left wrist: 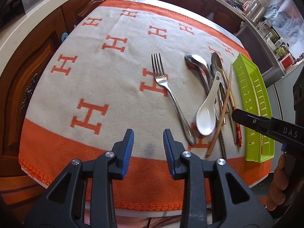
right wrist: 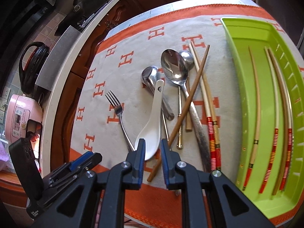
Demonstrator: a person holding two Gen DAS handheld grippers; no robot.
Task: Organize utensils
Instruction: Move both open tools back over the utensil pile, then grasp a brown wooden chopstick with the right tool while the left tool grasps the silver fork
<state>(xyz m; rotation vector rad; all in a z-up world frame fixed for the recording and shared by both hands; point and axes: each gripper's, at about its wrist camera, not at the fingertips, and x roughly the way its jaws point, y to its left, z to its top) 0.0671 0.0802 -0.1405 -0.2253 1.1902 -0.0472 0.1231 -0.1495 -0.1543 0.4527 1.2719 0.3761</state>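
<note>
Utensils [right wrist: 171,98] heaped beside green tray [right wrist: 239,38] holding chopsticks [right wrist: 273,117].

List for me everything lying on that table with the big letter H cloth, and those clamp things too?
cloth: one, cream with orange border and H letters, covering the table
fork: one, silver, alone on the cloth, left of the pile
ceramic spoon: one, white, lying across the metal spoons
metal spoons: at least three, silver, heaped mid-cloth
chopsticks on the cloth: about four, plain wood or red-banded, crossing the spoons
tray: one, lime green, at the cloth's right edge
chopsticks in the tray: three, pale with red-banded ends, lying lengthwise
rice cooker: one, pink, on the side counter
left gripper: black with blue pads, open, holding nothing
right gripper: same build, open over the ceramic spoon's bowl
</note>
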